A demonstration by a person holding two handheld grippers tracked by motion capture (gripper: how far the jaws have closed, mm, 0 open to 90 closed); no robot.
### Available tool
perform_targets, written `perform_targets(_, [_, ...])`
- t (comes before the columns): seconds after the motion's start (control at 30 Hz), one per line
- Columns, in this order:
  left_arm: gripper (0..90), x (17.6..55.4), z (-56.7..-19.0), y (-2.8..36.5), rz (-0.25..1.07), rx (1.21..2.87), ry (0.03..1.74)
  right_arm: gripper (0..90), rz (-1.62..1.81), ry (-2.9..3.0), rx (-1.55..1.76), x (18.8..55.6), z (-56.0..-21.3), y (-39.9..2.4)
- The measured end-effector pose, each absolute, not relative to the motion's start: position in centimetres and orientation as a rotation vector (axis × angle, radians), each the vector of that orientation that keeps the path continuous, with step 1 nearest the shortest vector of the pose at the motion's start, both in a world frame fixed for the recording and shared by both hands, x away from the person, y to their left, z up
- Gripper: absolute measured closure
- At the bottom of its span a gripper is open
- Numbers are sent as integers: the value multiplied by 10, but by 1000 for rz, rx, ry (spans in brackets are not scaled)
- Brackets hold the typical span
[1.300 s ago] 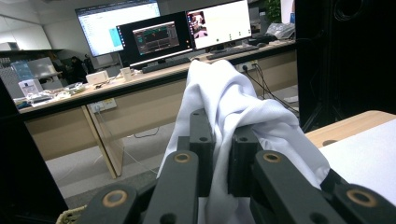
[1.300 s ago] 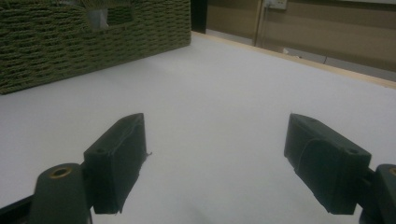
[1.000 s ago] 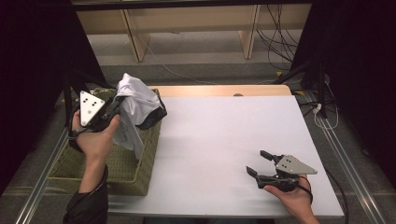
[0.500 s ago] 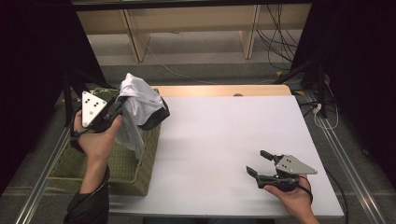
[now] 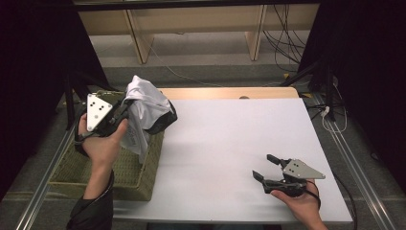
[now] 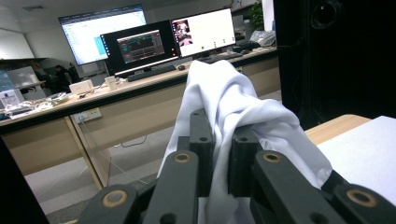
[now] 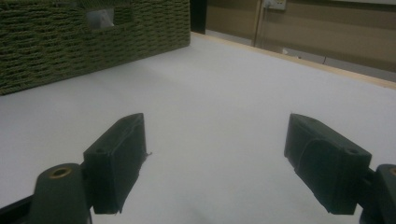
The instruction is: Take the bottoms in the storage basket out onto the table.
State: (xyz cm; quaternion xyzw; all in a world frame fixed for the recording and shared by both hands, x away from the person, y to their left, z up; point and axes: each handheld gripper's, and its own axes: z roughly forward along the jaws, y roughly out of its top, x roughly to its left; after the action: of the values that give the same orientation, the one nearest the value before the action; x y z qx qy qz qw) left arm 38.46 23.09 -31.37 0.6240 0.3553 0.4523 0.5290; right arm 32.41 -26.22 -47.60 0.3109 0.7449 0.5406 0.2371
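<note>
White table (image 5: 230, 139), woven basket (image 5: 95, 167) at left, desks with monitors (image 6: 140, 44), perhaps office.

White cloth (image 5: 143, 112) hides basket (image 5: 81, 167) interior; basket cut off, right gripper view.

I see a white table (image 5: 225, 143) with a wooden strip along its far edge. Behind it stands a light wood shelf (image 5: 191, 28), and black cables (image 5: 287, 38) lie on the grey floor. Far off, I see a long desk (image 6: 116, 100) with three lit screens (image 6: 140, 44) on it.
</note>
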Motion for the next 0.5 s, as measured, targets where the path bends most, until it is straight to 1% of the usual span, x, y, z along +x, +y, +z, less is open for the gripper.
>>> perform_targets(0.5, [823,384,-313,225,1072,1492,832,216,1483,2041,853,324,-476,-262])
